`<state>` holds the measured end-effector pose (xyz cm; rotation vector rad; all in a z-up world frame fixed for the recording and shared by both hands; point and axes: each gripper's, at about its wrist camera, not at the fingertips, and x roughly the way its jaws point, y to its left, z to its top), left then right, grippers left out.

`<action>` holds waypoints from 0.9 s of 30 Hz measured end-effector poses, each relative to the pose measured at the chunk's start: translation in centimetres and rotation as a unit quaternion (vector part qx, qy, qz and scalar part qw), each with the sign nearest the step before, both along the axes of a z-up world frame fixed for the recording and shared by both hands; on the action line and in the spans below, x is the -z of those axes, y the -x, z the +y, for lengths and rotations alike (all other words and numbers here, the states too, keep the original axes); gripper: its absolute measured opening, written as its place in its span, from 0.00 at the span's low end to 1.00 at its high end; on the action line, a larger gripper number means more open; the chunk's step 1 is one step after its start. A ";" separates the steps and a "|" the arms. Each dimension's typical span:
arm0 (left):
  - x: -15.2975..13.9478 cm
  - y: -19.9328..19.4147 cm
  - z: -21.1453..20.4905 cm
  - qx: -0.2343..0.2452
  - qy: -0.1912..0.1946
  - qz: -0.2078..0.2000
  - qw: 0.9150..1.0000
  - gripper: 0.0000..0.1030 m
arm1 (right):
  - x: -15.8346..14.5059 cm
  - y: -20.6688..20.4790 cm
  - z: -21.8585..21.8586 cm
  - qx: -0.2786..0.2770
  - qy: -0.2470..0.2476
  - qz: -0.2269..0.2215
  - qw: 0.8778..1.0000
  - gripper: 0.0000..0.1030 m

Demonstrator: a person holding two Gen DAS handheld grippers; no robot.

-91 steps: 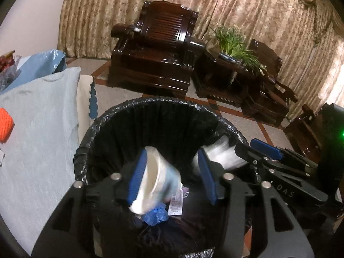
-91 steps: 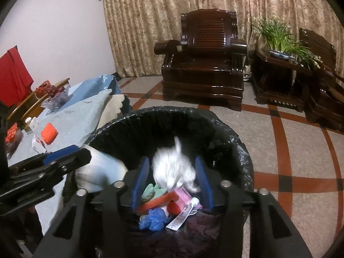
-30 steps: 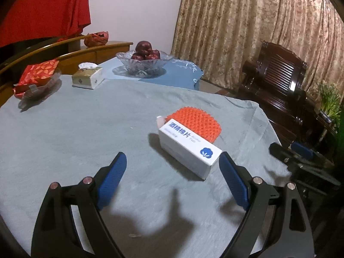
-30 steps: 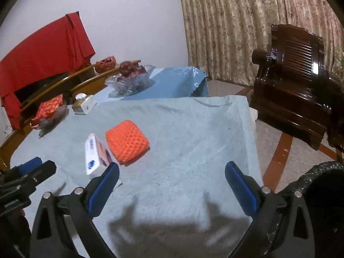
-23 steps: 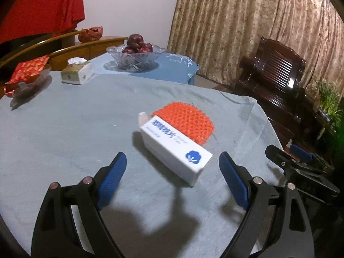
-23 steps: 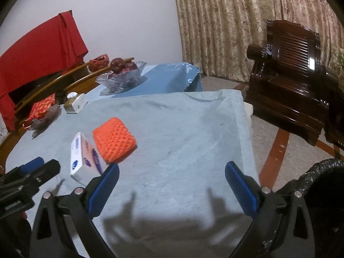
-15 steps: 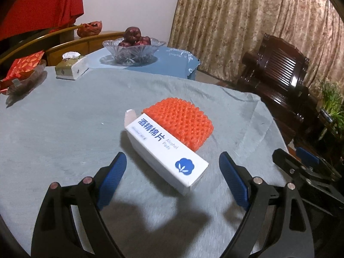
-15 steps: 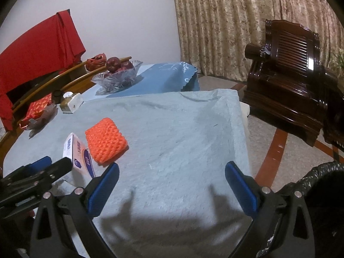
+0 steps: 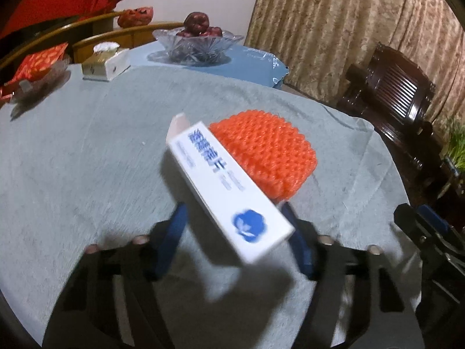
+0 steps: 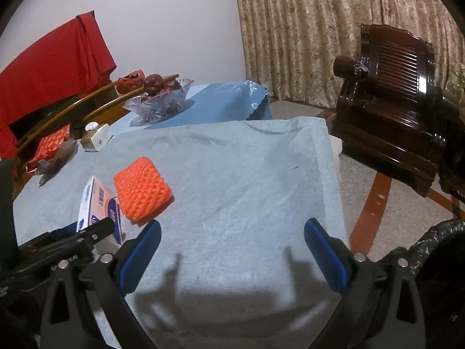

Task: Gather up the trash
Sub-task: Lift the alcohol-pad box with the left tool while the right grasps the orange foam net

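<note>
A white box with blue print (image 9: 226, 192) lies on the grey-blue tablecloth (image 9: 87, 174), leaning against an orange foam net (image 9: 267, 157). My left gripper (image 9: 234, 232) straddles the box's near end and its jaws are closing. The right pad is at the box's edge, while a strip of cloth shows between the left pad and the box. The right wrist view shows the same box (image 10: 96, 203), the net (image 10: 141, 187) and the left gripper's finger (image 10: 72, 244) in front of the box. My right gripper (image 10: 232, 250) hovers open over bare cloth, holding nothing.
A black-lined trash bin (image 10: 436, 238) stands off the table's right corner. At the far side are a glass fruit bowl (image 9: 197, 43), a tissue box (image 9: 104, 64) and a red packet (image 9: 37, 64). Dark wooden armchairs (image 10: 386, 107) stand beyond.
The left gripper moved forward and down onto the white box, and its jaws narrowed from wide open to close around the box's end. The right gripper stayed nearly still.
</note>
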<state>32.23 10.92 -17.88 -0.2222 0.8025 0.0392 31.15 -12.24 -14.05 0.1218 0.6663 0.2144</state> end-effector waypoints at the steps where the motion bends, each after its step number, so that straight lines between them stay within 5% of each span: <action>1: 0.0 0.2 0.2 0.000 0.003 0.002 1.000 0.42 | 0.0 0.0 0.2 -0.002 0.000 0.000 1.000 0.94; 7: -0.7 1.4 2.2 -0.012 0.006 -0.007 1.000 0.29 | -0.2 -0.2 1.8 -0.019 0.002 -0.001 1.000 0.94; 27: -0.9 0.5 7.2 -0.037 -0.026 -0.013 0.999 0.28 | 0.6 -5.2 10.5 -0.087 0.034 0.012 0.996 0.94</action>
